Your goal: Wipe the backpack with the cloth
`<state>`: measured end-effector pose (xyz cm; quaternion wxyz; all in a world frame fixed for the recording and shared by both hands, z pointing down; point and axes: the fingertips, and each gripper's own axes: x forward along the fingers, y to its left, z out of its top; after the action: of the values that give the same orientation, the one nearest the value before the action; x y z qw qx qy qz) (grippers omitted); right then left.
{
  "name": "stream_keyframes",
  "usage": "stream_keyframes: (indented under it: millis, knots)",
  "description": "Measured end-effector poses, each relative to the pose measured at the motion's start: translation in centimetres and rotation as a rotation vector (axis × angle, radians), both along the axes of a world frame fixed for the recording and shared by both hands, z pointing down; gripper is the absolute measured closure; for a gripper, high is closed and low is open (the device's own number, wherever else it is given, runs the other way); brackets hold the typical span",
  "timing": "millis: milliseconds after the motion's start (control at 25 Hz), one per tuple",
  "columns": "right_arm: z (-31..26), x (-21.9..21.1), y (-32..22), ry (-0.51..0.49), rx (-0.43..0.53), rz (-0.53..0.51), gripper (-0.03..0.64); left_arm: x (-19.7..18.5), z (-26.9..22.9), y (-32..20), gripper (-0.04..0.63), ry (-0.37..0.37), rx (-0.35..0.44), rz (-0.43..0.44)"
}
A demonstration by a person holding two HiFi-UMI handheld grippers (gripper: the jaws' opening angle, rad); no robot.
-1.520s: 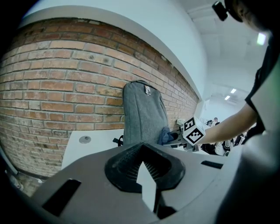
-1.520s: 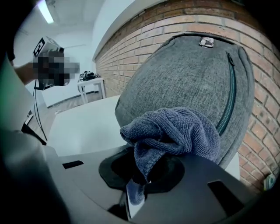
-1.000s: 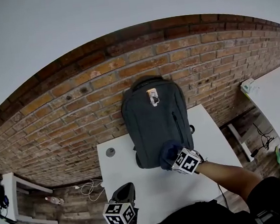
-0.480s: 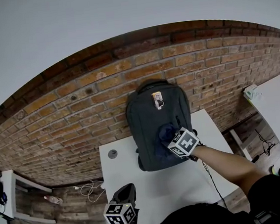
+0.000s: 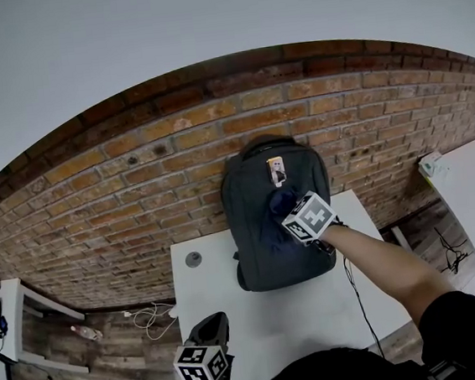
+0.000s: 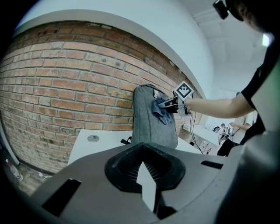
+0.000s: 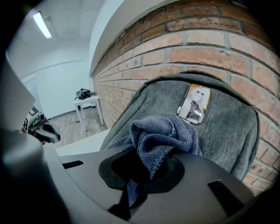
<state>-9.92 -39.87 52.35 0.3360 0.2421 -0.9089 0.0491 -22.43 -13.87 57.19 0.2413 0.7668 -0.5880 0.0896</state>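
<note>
Head view: a white table (image 5: 258, 309) is seen pushed against a brick wall (image 5: 135, 179), with a wooden floor (image 5: 112, 358) below and loose cables (image 5: 149, 315) lying on it at the left. A second white table (image 5: 472, 177) is seen off to the right. A grey backpack (image 5: 257, 259) is stood upright at the back of the table, leaned on the wall, with a small picture tag (image 5: 277, 171) fixed near its top. A small round disc (image 5: 193, 259) is set on the table just left of the backpack.

The right arm (image 5: 380, 258) is stretched forward across the table from the lower right. The right gripper (image 5: 293, 211) is held against the upper front of the backpack, just below the tag. In the right gripper view its jaws are seen clamped on a bunched blue cloth (image 7: 162, 135), which is pressed on the grey fabric.

The left gripper (image 5: 218, 318) is held low at the near edge of the table, well apart from the backpack. In the left gripper view its jaws are seen brought together with nothing between them.
</note>
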Motion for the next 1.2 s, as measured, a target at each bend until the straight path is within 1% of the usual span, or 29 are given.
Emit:
stream_keyframes:
  millis: [160,480,720,1000,1200]
  knots:
    - [-1.6,-0.6,-1.8,-0.004,0.031,0.02,0.578,-0.3,-0.1,0.0,0.601,0.003,0.004,-0.006]
    - [-6.4,-2.3,-5.8,-0.014,0.149,0.059,0.578,0.1,-0.2,-0.2,0.601,0.004,0.011,0.008]
    - [-8.4,-3.7,-7.2,0.0,0.193,0.033,0.578,-0.7,-0.2,0.1,0.601,0.004,0.006,-0.012]
    - [-9.7,-4.7,-7.0,-0.079,0.209,0.018,0.578,-0.7,0.3,0.2,0.601,0.003,-0.007,-0.011]
    - [-10.4,-6.1,-6.6,-0.065,0.251,-0.022,0.578,-0.5,0.1,0.0,0.601,0.001,-0.006,-0.004]
